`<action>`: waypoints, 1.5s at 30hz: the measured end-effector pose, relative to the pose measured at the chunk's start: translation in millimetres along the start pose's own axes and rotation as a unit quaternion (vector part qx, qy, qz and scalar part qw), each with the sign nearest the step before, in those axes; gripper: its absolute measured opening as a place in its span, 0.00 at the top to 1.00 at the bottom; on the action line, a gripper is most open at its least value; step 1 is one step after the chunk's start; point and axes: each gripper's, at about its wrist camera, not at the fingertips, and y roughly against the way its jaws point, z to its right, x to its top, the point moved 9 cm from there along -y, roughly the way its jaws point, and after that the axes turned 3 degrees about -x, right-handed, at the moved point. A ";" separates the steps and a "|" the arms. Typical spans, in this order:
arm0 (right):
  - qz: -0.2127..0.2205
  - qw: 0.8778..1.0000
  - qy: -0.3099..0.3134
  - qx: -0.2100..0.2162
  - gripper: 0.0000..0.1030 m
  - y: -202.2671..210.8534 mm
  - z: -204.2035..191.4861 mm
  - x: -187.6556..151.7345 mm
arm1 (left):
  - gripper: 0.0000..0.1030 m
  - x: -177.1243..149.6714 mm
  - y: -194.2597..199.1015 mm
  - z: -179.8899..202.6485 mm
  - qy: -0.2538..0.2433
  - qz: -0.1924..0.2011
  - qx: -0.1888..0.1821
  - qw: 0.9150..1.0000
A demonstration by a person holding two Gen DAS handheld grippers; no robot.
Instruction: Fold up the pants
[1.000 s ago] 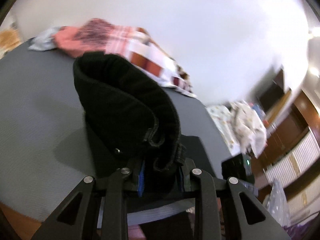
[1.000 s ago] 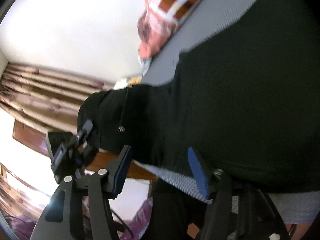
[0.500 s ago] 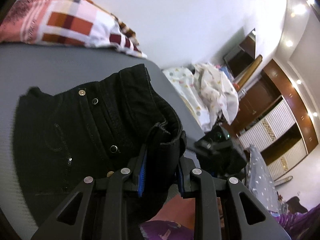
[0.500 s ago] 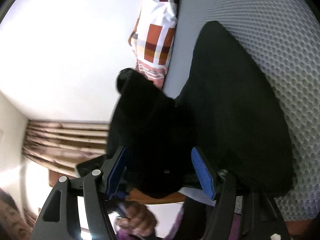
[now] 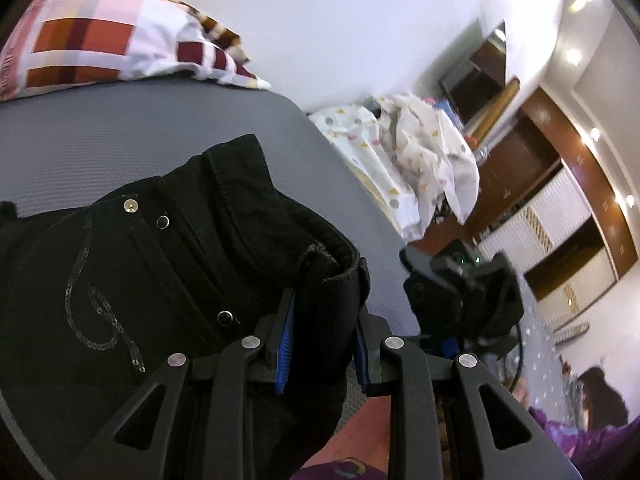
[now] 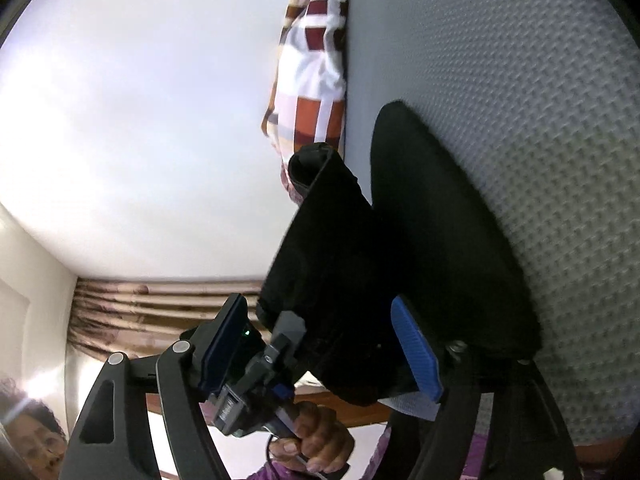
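Black pants (image 5: pixel 152 264) with metal studs lie bunched on the grey bed (image 5: pixel 120 120). My left gripper (image 5: pixel 322 340) is shut on the pants' waistband edge and holds it up above the mattress. In the right wrist view my right gripper (image 6: pixel 320 352) is open, its blue pads (image 6: pixel 416 348) standing either side of a hanging fold of the pants (image 6: pixel 352 264) without pinching it. The left gripper (image 6: pixel 256 376) shows there, held by a hand. The right gripper's body (image 5: pixel 460 296) shows in the left view.
A red, white and orange checked blanket (image 5: pixel 100 40) lies at the bed's far edge by the white wall. White patterned bedding (image 5: pixel 408 152) is piled past the bed's right edge. Brown wardrobes (image 5: pixel 560 216) stand beyond. Curtains (image 6: pixel 160 304) hang behind.
My left gripper swung round with the waistband, then held nearly still as the view drew closer. The right gripper stayed open beside the hanging fold and shifted slightly.
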 end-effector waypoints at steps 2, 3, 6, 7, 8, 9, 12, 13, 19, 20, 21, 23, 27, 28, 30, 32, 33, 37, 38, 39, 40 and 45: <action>0.006 1.000 -0.012 0.000 0.24 1.7 5.0 1.2 | 0.74 -5.4 -10.8 4.7 -0.016 -0.011 0.001 1.000; 0.010 1.000 -0.022 0.000 0.22 2.9 10.3 0.8 | 0.73 -9.6 -17.8 7.0 -0.026 -0.020 0.000 0.999; 0.017 0.997 -0.061 0.032 0.24 11.4 22.7 6.0 | 0.66 -14.3 -30.0 10.4 -0.034 -0.027 -0.009 0.999; 0.020 0.997 -0.067 0.037 0.24 13.3 23.5 7.3 | 0.62 -15.6 -33.5 11.9 -0.036 -0.031 -0.013 0.999; 0.021 0.997 -0.068 0.037 0.23 14.6 23.3 8.7 | 0.60 -17.4 -38.3 13.6 -0.041 -0.040 -0.012 0.998; 0.025 0.997 -0.065 0.033 0.22 18.3 22.5 11.3 | 0.57 -17.7 -40.5 15.7 -0.043 -0.043 -0.012 0.998; 0.049 0.998 -0.045 0.016 0.18 38.9 15.4 24.5 | 0.44 -11.9 -32.1 32.6 -0.040 -0.037 -0.049 0.997; 0.056 0.997 -0.044 0.018 0.18 46.9 14.0 29.3 | 0.35 -8.1 -26.7 37.5 -0.040 -0.031 -0.052 0.997; 0.114 0.993 -0.001 0.028 0.18 100.2 -17.3 47.7 | 0.17 25.5 51.2 31.7 -0.042 0.055 -0.020 0.997; 0.111 0.993 0.009 0.032 0.18 103.2 -25.8 45.9 | 0.16 26.4 64.8 22.9 -0.035 0.065 -0.008 0.997; 0.104 0.994 0.027 0.034 0.18 103.6 -37.5 40.6 | 0.16 23.4 81.0 9.9 -0.022 0.072 0.003 0.997; 0.082 0.995 0.051 0.028 0.19 96.7 -49.8 28.6 | 0.16 14.4 97.8 -10.8 -0.003 0.072 0.025 0.997; 0.007 0.998 0.052 0.025 0.21 61.3 -47.1 -13.8 | 0.16 -25.1 129.3 -55.9 0.022 0.053 0.096 0.994; -0.007 0.999 0.047 0.018 0.21 53.2 -41.5 -21.6 | 0.16 -36.8 135.9 -65.7 0.028 0.048 0.109 0.992; -0.024 0.999 0.039 -0.022 0.21 39.5 -23.0 -32.9 | 0.16 -55.1 141.6 -76.4 0.042 0.040 0.124 0.991; -0.020 0.998 0.031 -0.053 0.21 32.2 -6.6 -31.4 | 0.16 -70.6 147.1 -88.5 0.058 0.039 0.131 0.989; -0.019 0.998 0.025 -0.051 0.21 30.2 -3.6 -29.4 | 0.16 -75.0 149.2 -91.9 0.065 0.040 0.131 0.988; 0.003 0.997 0.033 -0.074 0.22 30.3 -2.7 -17.5 | 0.16 -85.7 153.5 -106.2 0.097 0.049 0.127 0.986; 0.007 0.996 0.042 -0.082 0.22 29.0 -5.5 -14.9 | 0.16 -87.4 154.1 -108.3 0.102 0.049 0.126 0.986; 0.009 0.993 0.055 -0.103 0.22 27.3 -7.1 -13.5 | 0.16 -89.1 155.2 -109.0 0.106 0.048 0.125 0.985; 0.013 0.989 0.069 -0.127 0.22 24.3 -7.0 -12.4 | 0.16 -90.5 155.1 -110.2 0.109 0.047 0.122 0.985; 0.036 0.970 0.128 -0.206 0.27 12.7 -10.1 -17.3 | 0.16 -91.5 155.6 -104.3 0.099 0.047 0.120 0.987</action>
